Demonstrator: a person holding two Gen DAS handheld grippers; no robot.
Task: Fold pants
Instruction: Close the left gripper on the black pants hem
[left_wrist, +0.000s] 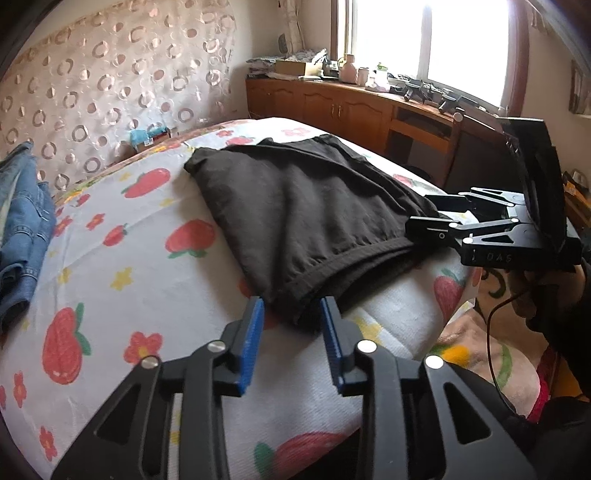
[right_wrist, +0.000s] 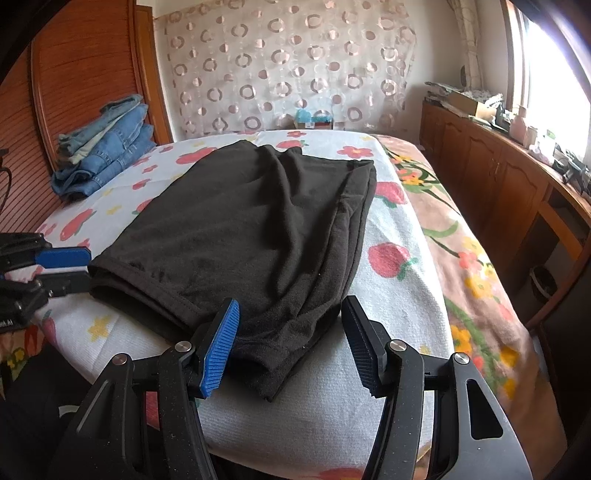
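Note:
Black pants (left_wrist: 306, 206) lie folded on the strawberry-print bed cover (left_wrist: 122, 266); they also show in the right wrist view (right_wrist: 258, 236). My left gripper (left_wrist: 293, 314) is open, its blue pads on either side of the near corner of the pants, not closed on it. It also shows at the left edge of the right wrist view (right_wrist: 62, 269). My right gripper (right_wrist: 290, 332) is open around the other near corner of the pants. In the left wrist view it (left_wrist: 428, 212) sits at the right edge of the pants.
A stack of folded blue jeans (right_wrist: 103, 155) lies at the far left by the wooden headboard (right_wrist: 81, 74). A wooden cabinet (right_wrist: 498, 177) with clutter runs under the window on the right. A floral blanket (right_wrist: 461, 258) covers the bed's right side.

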